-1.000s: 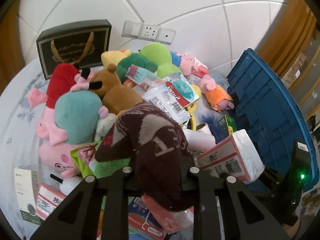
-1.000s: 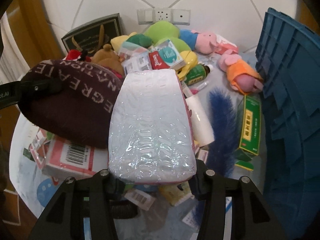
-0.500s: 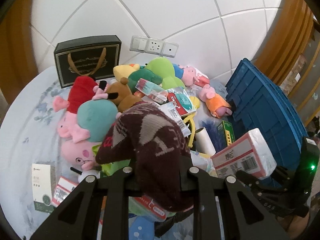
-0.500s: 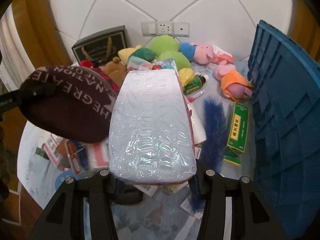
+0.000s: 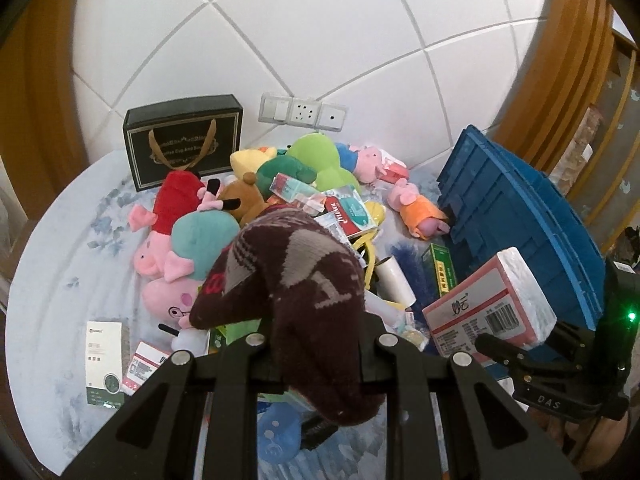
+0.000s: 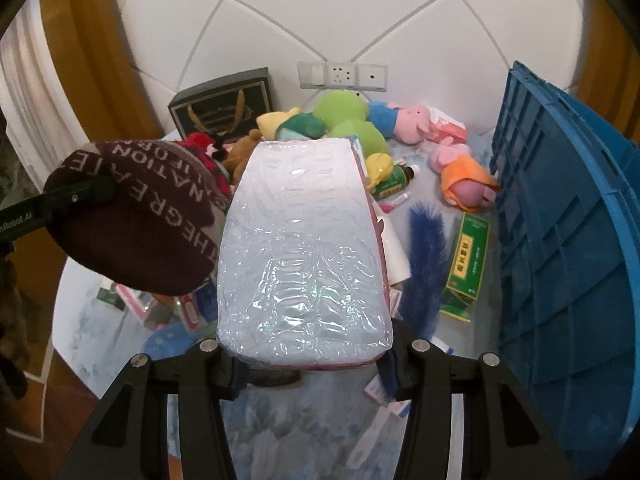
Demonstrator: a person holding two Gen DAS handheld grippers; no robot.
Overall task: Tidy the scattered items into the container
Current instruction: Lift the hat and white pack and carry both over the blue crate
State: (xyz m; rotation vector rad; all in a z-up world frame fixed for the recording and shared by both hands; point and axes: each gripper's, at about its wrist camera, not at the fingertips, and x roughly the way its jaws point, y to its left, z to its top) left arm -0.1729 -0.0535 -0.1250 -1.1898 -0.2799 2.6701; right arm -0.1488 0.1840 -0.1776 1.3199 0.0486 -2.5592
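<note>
Blue plastic container [image 6: 560,240] stands at the right edge of the cloth-covered table [image 5: 60,280], beside a heap of plush toys [image 5: 192,240] and boxes. Right gripper [image 6: 308,364] is clamped on a film-wrapped tissue pack [image 6: 304,248], held above the clutter, near the container. Left gripper [image 5: 316,360] is closed on a maroon knit hat [image 5: 296,280], raised over the toys.

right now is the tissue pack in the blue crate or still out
Out: the tissue pack sits clamped in the right gripper, beside the blue crate.
</note>
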